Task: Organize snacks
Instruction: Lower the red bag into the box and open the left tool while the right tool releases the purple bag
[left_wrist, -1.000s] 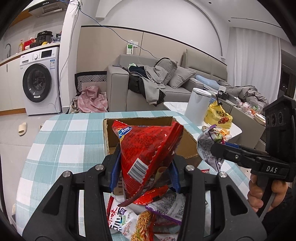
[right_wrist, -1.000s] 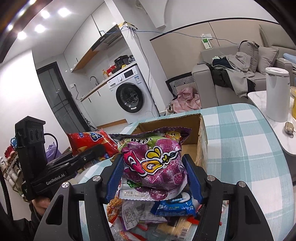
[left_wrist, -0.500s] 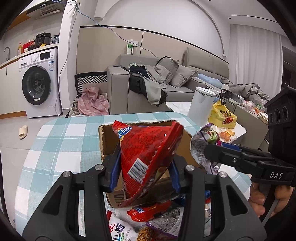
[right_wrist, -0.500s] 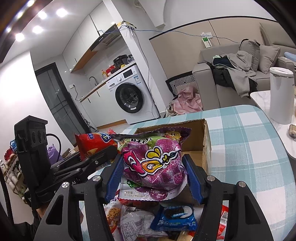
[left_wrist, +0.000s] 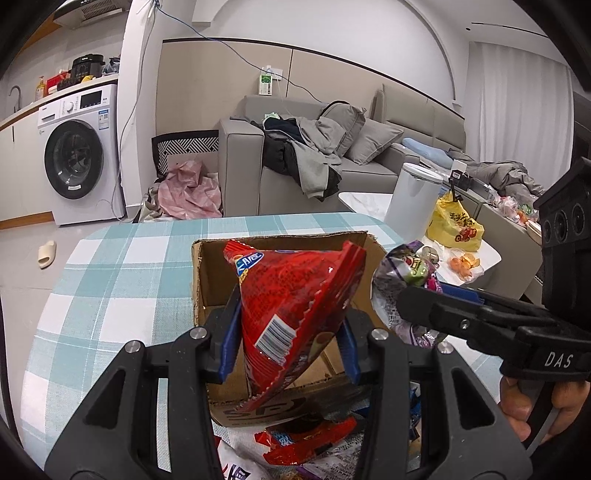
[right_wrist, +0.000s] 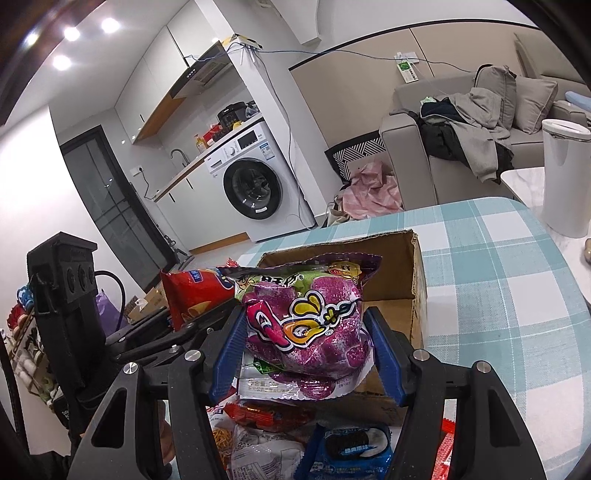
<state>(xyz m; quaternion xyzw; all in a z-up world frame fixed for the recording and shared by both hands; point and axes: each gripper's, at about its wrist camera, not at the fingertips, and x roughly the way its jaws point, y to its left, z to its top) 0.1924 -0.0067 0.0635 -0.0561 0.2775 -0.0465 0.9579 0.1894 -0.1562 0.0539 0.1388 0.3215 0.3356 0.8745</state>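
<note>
Left gripper (left_wrist: 288, 339): blue-padded jaws clamped on either side of a red snack bag (left_wrist: 295, 314), held up over the open cardboard box (left_wrist: 207, 280).
Red snack bag: shiny red, tilted, with a white barcode patch facing the camera and a blue oval logo near its far top corner; the logo's lettering is too blurred to read.
Right gripper (right_wrist: 306, 350): blue-padded jaws clamped on a purple snack bag (right_wrist: 306, 325), held just above the near edge of the box.
Purple snack bag: purple with a green band along the top, large pink and yellow cartoon lettering across the front, and small Chinese print on its white bottom strip, too small to read.
Cardboard box: brown, open-topped, standing on a table (left_wrist: 110, 280) covered in a teal and white check cloth.
Snack pile: more packets lie on the table nearer than the box, among them a blue cookie packet (right_wrist: 354, 450) picturing a dark sandwich cookie.
Readable writing: "DAS" in white on the right gripper's body, seen from the left wrist camera.
Only in the left view: a yellow bag (left_wrist: 454, 225) with red Chinese characters on a white side table at far right.
Only in the right view: the blue cookie packet, and a dark glass door at far left.
Both views: a white washing machine (left_wrist: 77, 158) and a grey sofa (left_wrist: 332, 162) piled with clothes.
</note>
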